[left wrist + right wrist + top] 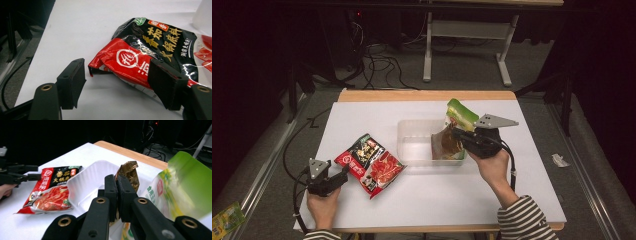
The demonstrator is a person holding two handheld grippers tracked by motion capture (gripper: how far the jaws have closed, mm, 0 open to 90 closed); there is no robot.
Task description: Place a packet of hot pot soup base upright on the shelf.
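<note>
The right gripper [460, 136] has its jaws clamped on a brown packet [445, 142], holding it upright inside the clear plastic tub [412, 145] at the middle of the white table [362, 112]. A green packet [460, 116] leans at the tub's far right corner, just beside it. The left gripper [343, 173], jaws apart, straddles the corner of a red-and-black packet [369, 165] lying flat on the table left of the tub. The risk, I think: the brown packet could nudge the green one out over the rim. Count: three packets, one tub, two grippers.
</note>
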